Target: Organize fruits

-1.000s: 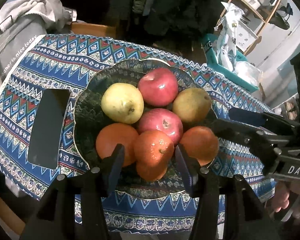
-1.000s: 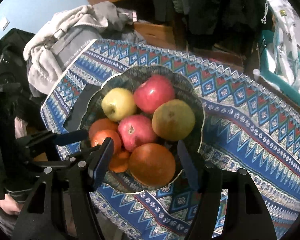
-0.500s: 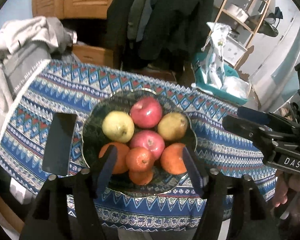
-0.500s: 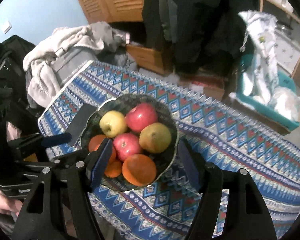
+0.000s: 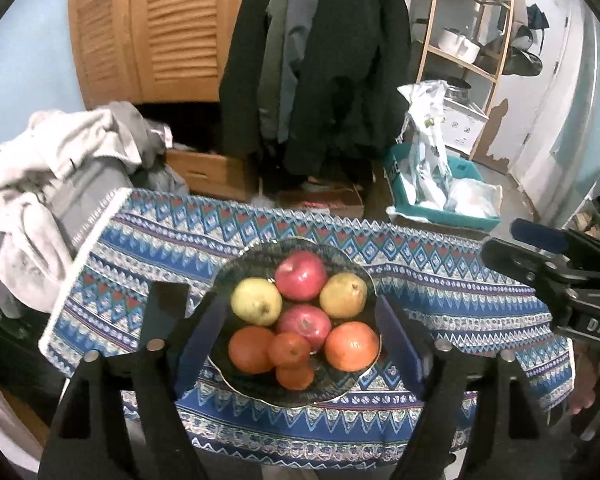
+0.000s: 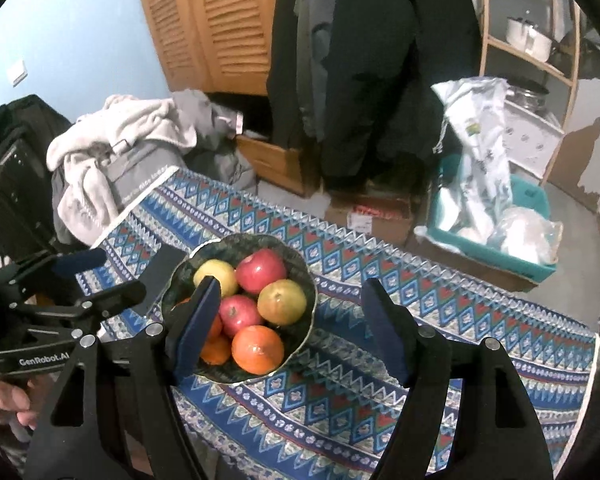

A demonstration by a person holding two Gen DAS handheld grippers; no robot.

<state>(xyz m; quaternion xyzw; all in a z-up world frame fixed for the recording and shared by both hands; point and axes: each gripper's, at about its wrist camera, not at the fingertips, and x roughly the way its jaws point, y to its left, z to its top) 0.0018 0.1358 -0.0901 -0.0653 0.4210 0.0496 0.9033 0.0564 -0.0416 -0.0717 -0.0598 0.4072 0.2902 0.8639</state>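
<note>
A small table wears a blue cloth (image 5: 440, 292) with zigzag and diamond shapes in red and white. Behind it, at 12 o'clock, dark coats (image 5: 320, 60) hang next to a wooden door with slats (image 5: 160, 28). A soft heap of white and gray clothes (image 5: 52, 172) sits at 9 o'clock, touching the table's edge. At 2 o'clock a teal bin (image 5: 440, 208) on the floor holds crinkly plastic bags, and a wooden shelf (image 5: 464, 40) stands behind it. In the middle of the cloth sits a dark bowl (image 5: 240, 272) with a wavy rim. It is full of round fruit: two red apples (image 5: 301, 270), two yellow-green pears (image 5: 256, 301) and shiny oranges (image 5: 352, 346) in front, all packed close and touching. A flat black rectangle (image 5: 164, 308) lies on the cloth just beside the bowl at 9 o'clock. The left gripper (image 5: 298, 344) hangs above the bowl with its blue pads spread wide and nothing between them. The right gripper (image 6: 292, 332) is spread wide too and holds nothing; its left pad (image 6: 196, 324) hides part of the oranges. Each gripper shows at the edge of the other's view.
</note>
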